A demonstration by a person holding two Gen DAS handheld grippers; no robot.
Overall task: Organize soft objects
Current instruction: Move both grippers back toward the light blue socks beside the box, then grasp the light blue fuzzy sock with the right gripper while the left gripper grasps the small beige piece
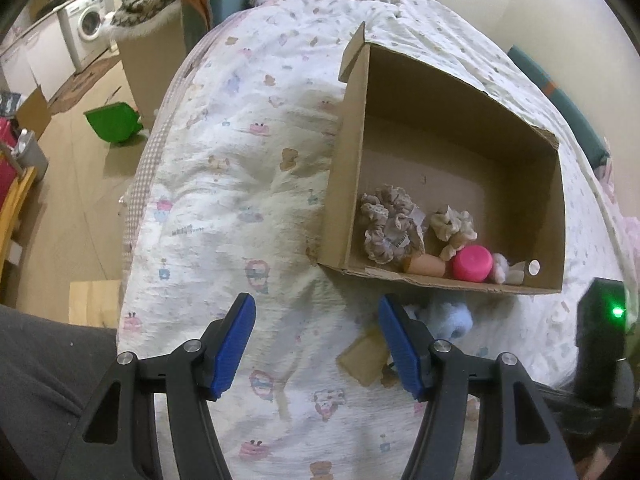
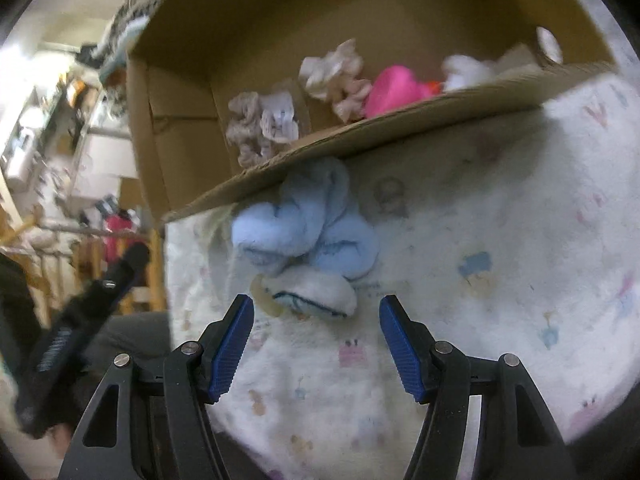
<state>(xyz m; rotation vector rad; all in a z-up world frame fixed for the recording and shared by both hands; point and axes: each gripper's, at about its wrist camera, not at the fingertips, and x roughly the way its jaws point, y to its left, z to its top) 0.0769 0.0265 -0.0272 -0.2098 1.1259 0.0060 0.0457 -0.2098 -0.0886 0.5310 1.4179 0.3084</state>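
Note:
An open cardboard box lies on a white patterned quilt. Inside it are a beige scrunchie, a cream scrunchie, a pink round item, an orange item and a small white fluffy item. A light blue fluffy scrunchie lies on the quilt against the box's near wall; a white fluffy piece lies just in front of it. My right gripper is open, just short of that white piece. My left gripper is open and empty over the quilt.
The blue scrunchie and a tan tag show beside the left gripper's right finger. The right gripper's body is at far right. On the floor to the left are a green bin, a washing machine and cardboard boxes.

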